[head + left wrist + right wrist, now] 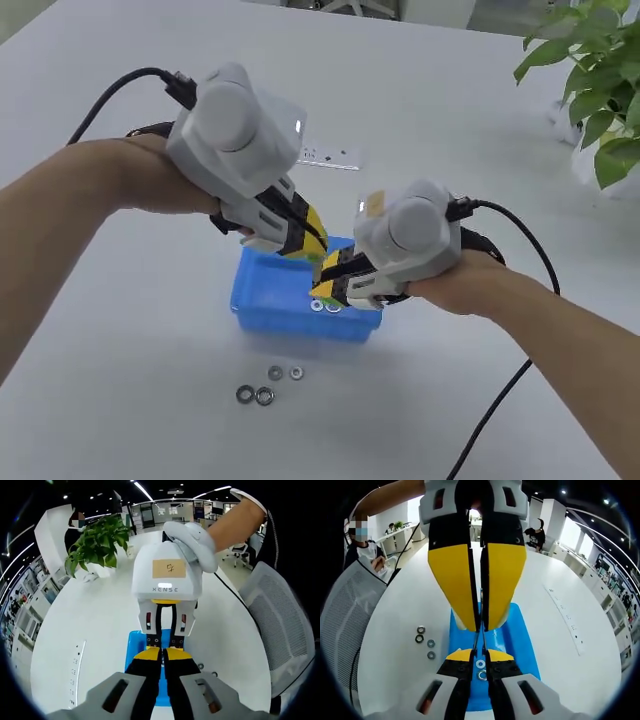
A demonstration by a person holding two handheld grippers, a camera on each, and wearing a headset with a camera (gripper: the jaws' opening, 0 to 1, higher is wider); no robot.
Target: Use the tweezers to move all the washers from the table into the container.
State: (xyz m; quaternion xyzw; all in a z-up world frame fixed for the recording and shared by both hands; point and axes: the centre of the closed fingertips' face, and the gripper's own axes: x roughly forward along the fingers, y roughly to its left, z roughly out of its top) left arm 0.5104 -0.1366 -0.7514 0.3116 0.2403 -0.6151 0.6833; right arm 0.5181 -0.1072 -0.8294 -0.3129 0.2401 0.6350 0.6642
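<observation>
1. The right gripper sits low over the blue container. Its jaws are drawn narrow around the legs of the tweezers, which show as thin metal lines running forward out of the gap. This squeeze is presumably what works the tool.
2. The left gripper faces it from the opposite side, with its yellow jaws nearly together at the far end of the tweezers. Whether they pinch the tool or merely flank it cannot be told. The head-on pose suggests the left gripper is steadying or re-seating the tool.
3. Both tools meet directly above the container, so anything dropped here would likely fall inside and not onto the table.
4. Two delivered washers lie on the container floor just below the right jaws. In the right gripper view they show through the jaw gap.
5. Four loose washers lie in a small cluster on the table near the container's front wall, apart from both grippers.
6. Judgement: the task is partly done. The next pick calls for carrying the tweezers out over the front wall to the cluster. The thin, flat rings could slip from the tips.
</observation>
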